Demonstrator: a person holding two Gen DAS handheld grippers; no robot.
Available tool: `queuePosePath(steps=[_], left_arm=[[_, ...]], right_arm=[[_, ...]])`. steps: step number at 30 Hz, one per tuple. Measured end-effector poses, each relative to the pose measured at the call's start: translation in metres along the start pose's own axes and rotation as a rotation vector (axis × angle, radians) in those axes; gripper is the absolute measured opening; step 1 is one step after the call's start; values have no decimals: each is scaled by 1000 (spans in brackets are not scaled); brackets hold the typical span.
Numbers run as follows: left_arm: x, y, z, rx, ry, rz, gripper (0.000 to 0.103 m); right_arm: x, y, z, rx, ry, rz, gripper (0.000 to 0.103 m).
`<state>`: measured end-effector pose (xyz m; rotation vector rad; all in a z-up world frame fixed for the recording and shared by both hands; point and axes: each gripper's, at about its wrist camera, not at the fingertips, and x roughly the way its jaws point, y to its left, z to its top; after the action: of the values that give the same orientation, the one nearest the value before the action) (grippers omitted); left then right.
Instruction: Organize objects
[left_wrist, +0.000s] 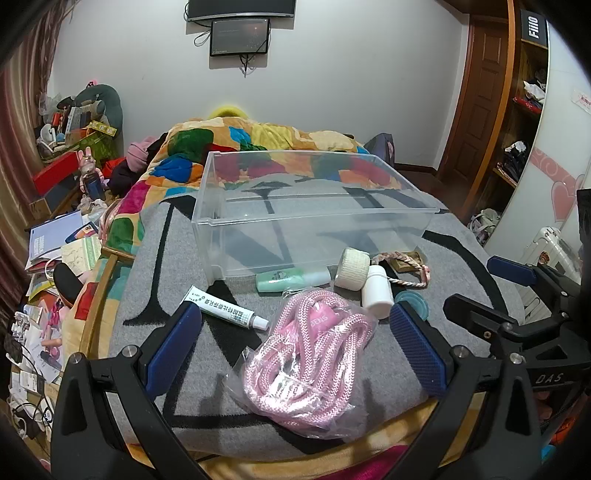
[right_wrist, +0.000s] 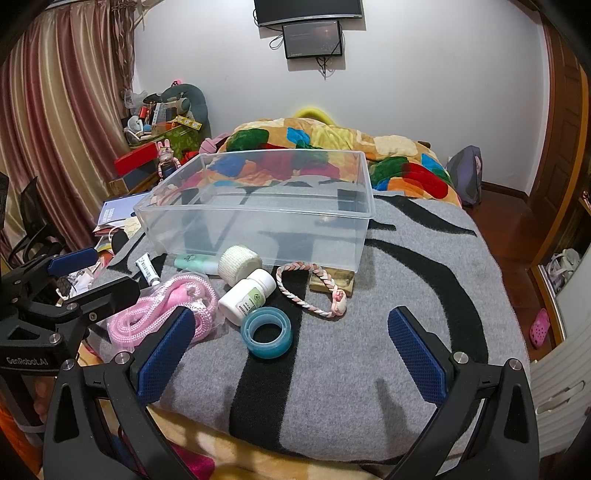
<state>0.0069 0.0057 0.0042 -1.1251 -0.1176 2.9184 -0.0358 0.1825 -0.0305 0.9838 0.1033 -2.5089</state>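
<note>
A clear plastic bin (left_wrist: 314, 216) (right_wrist: 258, 218) stands empty on the grey blanket (right_wrist: 369, 369). In front of it lie a bagged pink rope (left_wrist: 306, 354) (right_wrist: 166, 310), a white glue tube (left_wrist: 225, 307) (right_wrist: 147, 270), a green bottle (left_wrist: 291, 280) (right_wrist: 194, 262), a cream bandage roll (left_wrist: 351, 267) (right_wrist: 239, 264), a white pill bottle (left_wrist: 376, 291) (right_wrist: 248, 294), a teal tape ring (right_wrist: 266, 334) (left_wrist: 413, 300) and a braided pink cord (right_wrist: 314, 291) (left_wrist: 402, 260). My left gripper (left_wrist: 291, 325) is open, its jaws either side of the rope bag. My right gripper (right_wrist: 290, 328) is open just behind the tape ring.
A small tan packet (right_wrist: 332, 282) lies under the cord. A colourful quilt (left_wrist: 258, 147) is heaped behind the bin. Cluttered papers and boxes (left_wrist: 55, 240) fill the floor at the left. A wardrobe (left_wrist: 524, 110) stands at the right.
</note>
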Motion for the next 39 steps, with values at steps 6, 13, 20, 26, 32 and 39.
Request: queuePosePath(steps=[6, 13, 20, 26, 32, 39], left_arm=[[0, 0, 0, 1, -1, 1, 103], [-1, -1, 0, 3, -3, 1, 103], [-1, -1, 0, 3, -4, 1, 103], [-1, -1, 0, 3, -3, 0, 103], [-1, -1, 0, 3, -2, 0, 103], [-2, -1, 0, 5, -7, -2, 103]], right_arm=[[0, -1, 1, 2, 1, 0, 103], [0, -1, 1, 3, 2, 0, 103], [0, -1, 1, 4, 2, 0, 103], [1, -2, 1, 5, 3, 1, 103], [1, -1, 1, 4, 4, 2, 103], [-1, 2, -1, 0, 2, 3, 103]])
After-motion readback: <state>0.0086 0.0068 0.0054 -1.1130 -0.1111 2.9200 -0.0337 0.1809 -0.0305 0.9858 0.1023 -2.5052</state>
